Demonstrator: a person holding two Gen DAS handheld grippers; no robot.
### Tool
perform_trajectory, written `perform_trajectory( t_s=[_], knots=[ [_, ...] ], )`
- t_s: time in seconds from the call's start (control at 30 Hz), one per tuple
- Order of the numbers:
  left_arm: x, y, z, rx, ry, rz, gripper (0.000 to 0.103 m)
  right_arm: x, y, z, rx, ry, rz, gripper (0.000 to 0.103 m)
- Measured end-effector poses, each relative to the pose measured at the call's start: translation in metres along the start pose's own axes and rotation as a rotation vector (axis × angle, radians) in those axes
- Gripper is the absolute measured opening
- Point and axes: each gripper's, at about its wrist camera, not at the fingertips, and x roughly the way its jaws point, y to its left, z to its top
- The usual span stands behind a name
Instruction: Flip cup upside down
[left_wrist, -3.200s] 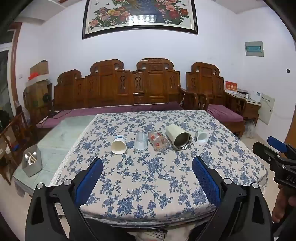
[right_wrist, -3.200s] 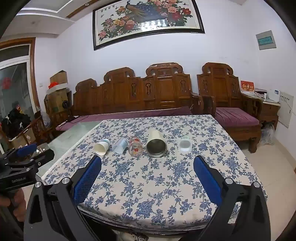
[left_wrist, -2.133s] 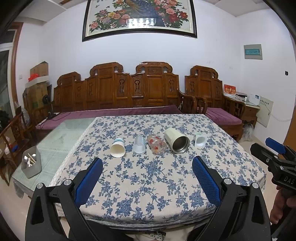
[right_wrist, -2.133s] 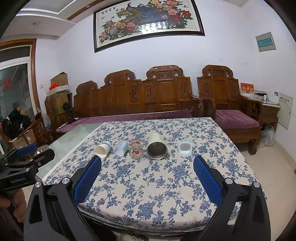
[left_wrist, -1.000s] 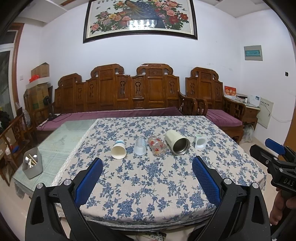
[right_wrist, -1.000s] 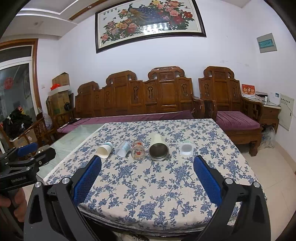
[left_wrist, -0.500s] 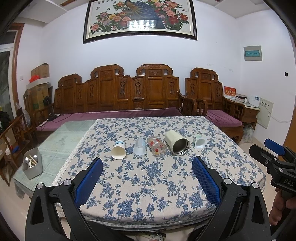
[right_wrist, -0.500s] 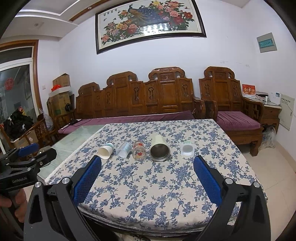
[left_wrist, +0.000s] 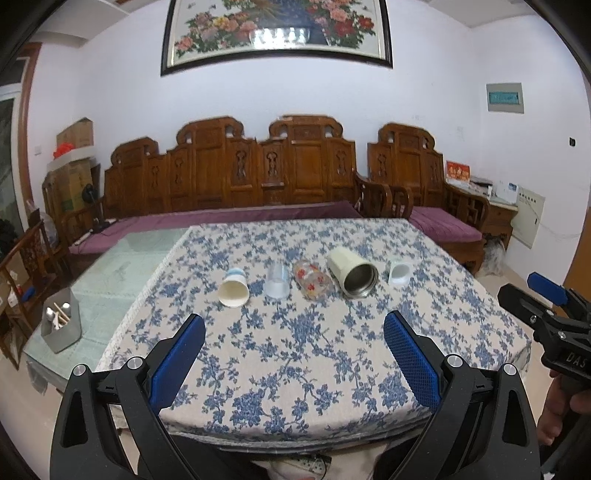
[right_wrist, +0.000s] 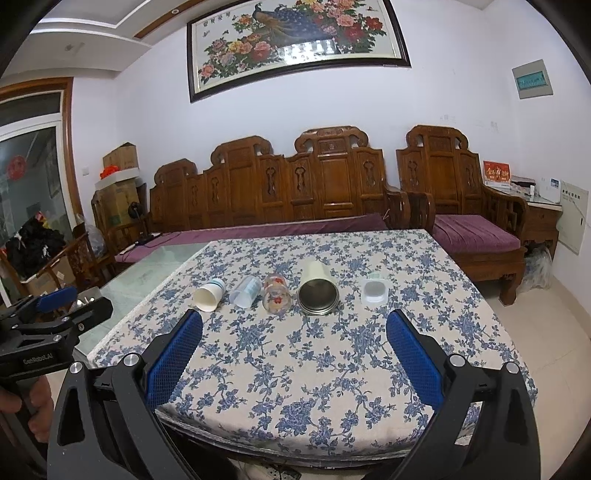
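Several cups lie on their sides in a row on the flowered tablecloth (left_wrist: 295, 350): a white paper cup (left_wrist: 233, 288), a clear plastic cup (left_wrist: 277, 280), a glass with red flowers (left_wrist: 311, 282), a cream steel-lined mug (left_wrist: 352, 277) and a small white cup (left_wrist: 399, 272). The same row shows in the right wrist view: paper cup (right_wrist: 209, 294), clear cup (right_wrist: 245, 292), flowered glass (right_wrist: 277, 293), mug (right_wrist: 317, 288), small white cup (right_wrist: 374, 291). My left gripper (left_wrist: 294, 349) and right gripper (right_wrist: 294, 345) are open and empty, held before the table's near edge, well short of the cups.
A carved wooden bench (left_wrist: 236, 177) and chair (left_wrist: 417, 177) stand behind the table. A glass-topped side table (left_wrist: 110, 266) with a grey utensil holder (left_wrist: 61, 325) is at the left. A cabinet (right_wrist: 543, 214) stands at the right wall.
Both cameras have dipped and drifted slightly; the table and cups sit a little lower and nearer in view. No cup has moved and both grippers stay open.
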Motion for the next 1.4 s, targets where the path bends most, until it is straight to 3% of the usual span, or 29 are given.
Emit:
perform_trajectory(
  t_s=[0.4,0.77,0.93,1.17,1.4],
  knots=[
    [0.094,0.01,0.008,0.019,0.19,-0.059,0.093,0.083,-0.024,0.009,0.004,0.107,-0.011,0.1],
    [0.181,0.015,0.03,0.046,0.274,-0.125,0.093,0.18,-0.047,0.009,0.009,0.213,-0.015,0.1],
    [0.226,0.015,0.041,0.045,0.322,-0.16,0.086,0.216,-0.05,0.006,-0.006,0.254,-0.008,0.1],
    [0.289,0.009,0.059,0.022,0.387,-0.199,0.079,0.253,-0.053,0.002,-0.008,0.314,0.023,0.089],
    [0.364,0.0,0.06,-0.056,0.518,-0.231,0.068,0.269,-0.052,-0.013,-0.011,0.358,0.045,0.084]
  ],
)
